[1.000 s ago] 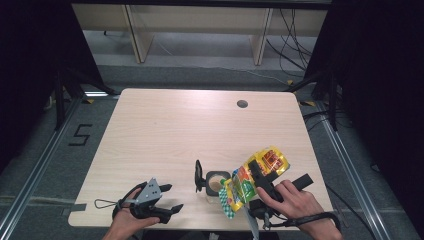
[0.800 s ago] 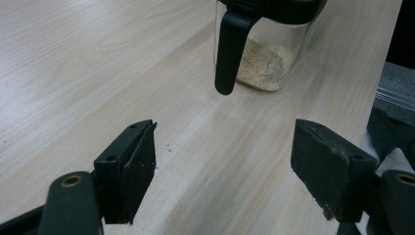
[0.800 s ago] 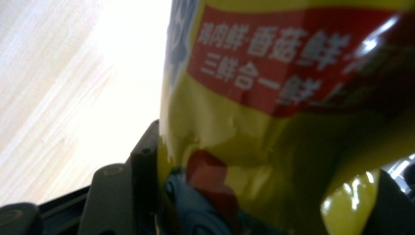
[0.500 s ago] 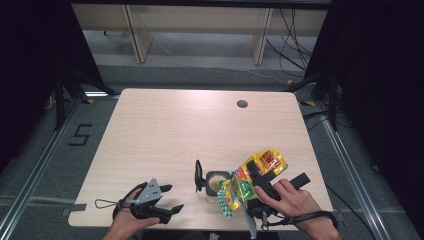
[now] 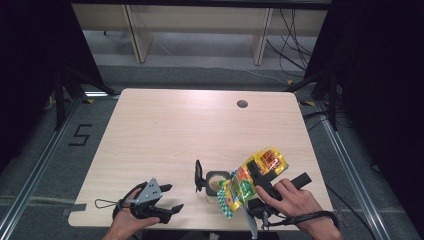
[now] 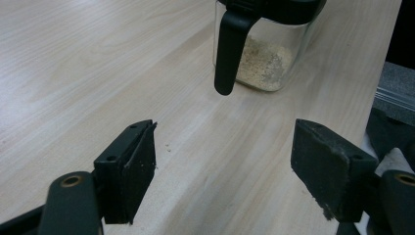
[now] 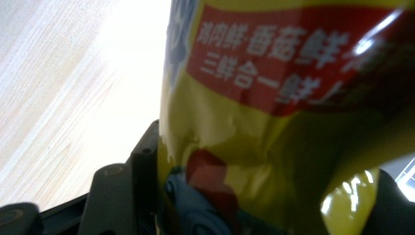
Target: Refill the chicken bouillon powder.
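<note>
We see our left gripper [image 6: 222, 169] with its two black jaws rising from the bottom of the left gripper view, standing wide apart with only bare wood between them. At about twelve o'clock from the jaws stands a clear seasoning jar [image 6: 264, 58] with a black lid and a black handle [image 6: 229, 51] hanging down its near side, holding pale granules low inside. It rests on the light wooden table [image 6: 73, 63], whose edge runs down at three o'clock.
</note>
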{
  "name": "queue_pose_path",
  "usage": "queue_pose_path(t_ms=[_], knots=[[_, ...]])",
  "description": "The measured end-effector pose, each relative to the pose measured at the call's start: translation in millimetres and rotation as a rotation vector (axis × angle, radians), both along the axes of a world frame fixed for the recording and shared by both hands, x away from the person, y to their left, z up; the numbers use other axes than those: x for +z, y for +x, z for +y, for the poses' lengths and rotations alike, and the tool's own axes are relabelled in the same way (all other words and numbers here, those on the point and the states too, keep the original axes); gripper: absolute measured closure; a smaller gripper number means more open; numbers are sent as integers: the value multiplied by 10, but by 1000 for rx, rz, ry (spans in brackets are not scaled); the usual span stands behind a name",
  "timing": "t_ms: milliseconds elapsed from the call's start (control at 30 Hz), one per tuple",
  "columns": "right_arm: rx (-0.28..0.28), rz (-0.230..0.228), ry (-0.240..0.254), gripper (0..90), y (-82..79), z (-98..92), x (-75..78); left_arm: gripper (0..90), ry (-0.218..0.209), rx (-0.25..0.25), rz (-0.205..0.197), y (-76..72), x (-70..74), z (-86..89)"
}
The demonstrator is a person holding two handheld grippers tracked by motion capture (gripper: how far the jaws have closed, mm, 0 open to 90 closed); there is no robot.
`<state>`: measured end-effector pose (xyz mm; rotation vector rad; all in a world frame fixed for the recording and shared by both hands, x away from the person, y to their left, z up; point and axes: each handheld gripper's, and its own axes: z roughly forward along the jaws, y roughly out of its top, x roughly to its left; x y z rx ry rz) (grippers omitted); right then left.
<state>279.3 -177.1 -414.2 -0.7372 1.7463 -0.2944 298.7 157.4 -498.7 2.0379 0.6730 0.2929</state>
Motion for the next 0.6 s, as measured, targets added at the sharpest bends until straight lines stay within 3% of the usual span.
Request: queue_pose_path(t_ms=[33, 200, 267, 333, 367, 600], knots=[[-20, 6, 24, 413, -12, -7, -12, 244, 4, 4, -1, 2, 4, 1], [-19, 7, 27, 413, -10, -5, -4, 244, 4, 5, -1, 1, 4, 1], [7, 5, -5, 413, 8, 6, 6, 244, 12, 4, 3, 4, 11, 4], [9, 7, 18, 413, 9, -1, -21, 244, 7, -4, -9, 2, 6, 4], [-17, 15, 23, 413, -7, 4, -26, 244, 7, -3, -9, 2, 6, 5], [8, 10, -2, 413, 2, 11, 5, 244, 4, 3, -1, 3, 6, 0]])
